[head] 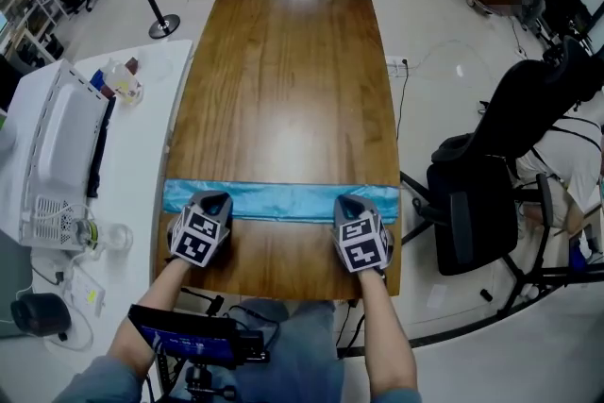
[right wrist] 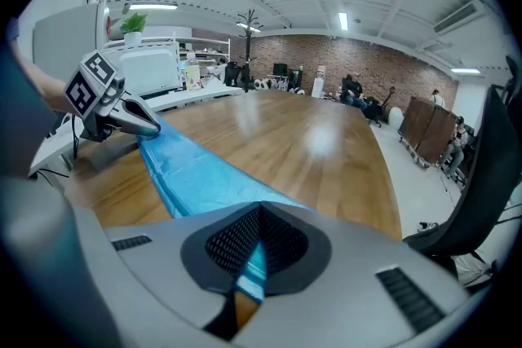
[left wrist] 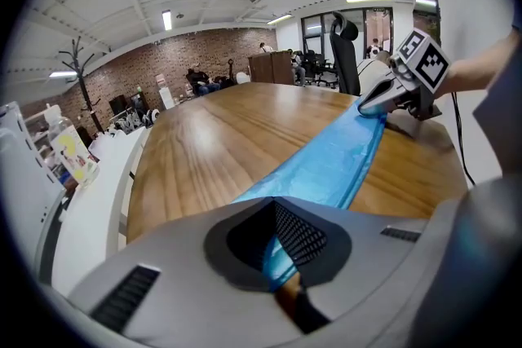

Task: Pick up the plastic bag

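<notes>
The bag point(head: 283, 201) lies stretched across the near part of the surface point(head: 283, 80), from its left edge to its right. The left gripper point(head: 215, 200) sits on the bag's left end and the right gripper point(head: 347, 203) on its right end, both on the near side, with the bag's edge between their fingers point(left wrist: 303, 234). A second surface point(head: 132, 165) stands just left, carrying a machine point(head: 61, 156). A chair point(head: 481, 203) stands right. A post point(head: 162, 25) stands behind the far left corner.

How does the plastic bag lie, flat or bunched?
Flat: the plastic bag lies as a strip across the table, left tongs and right tongs pinching it.
</notes>
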{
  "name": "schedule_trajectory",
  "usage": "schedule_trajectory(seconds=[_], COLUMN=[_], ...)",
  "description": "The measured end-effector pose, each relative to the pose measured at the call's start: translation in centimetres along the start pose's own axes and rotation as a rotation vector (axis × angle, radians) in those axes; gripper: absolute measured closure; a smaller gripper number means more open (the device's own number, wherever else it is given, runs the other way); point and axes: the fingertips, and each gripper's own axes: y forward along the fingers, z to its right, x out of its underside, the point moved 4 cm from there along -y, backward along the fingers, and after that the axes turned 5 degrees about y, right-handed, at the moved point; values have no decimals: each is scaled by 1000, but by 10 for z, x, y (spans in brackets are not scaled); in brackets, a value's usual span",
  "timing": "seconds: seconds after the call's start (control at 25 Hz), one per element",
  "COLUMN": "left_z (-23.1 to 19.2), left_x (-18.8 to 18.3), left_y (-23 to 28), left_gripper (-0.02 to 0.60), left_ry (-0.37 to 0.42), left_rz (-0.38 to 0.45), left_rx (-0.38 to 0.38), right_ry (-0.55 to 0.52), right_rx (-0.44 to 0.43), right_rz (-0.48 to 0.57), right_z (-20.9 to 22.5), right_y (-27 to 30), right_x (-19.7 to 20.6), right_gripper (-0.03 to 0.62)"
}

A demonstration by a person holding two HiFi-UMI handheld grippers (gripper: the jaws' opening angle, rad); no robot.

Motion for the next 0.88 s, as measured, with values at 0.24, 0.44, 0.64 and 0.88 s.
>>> schedule_trajectory(seconds=[0.24, 0.44, 0.64, 0.88], left_z=[-5, -11, -16, -6], left_x=[-20, -59, -95, -125], left_y=[-21, -44, -79, -131], left_gripper=[571, 571, 571, 571], left_ry=[-87, -123, -141, -131], left_rz=[113, 278, 443, 612], left_rx=[-9, -25, -51, -94], right_ry=[6, 0, -10, -27], right_rx=[4, 0, -17, -65], right_rz=[54, 125, 239, 417], right_z=[-2, -7, -21, -53], right_y=[-12, -27, -52, -95], right_x=[-15, -37, -68, -111], right_gripper=[589, 589, 589, 589])
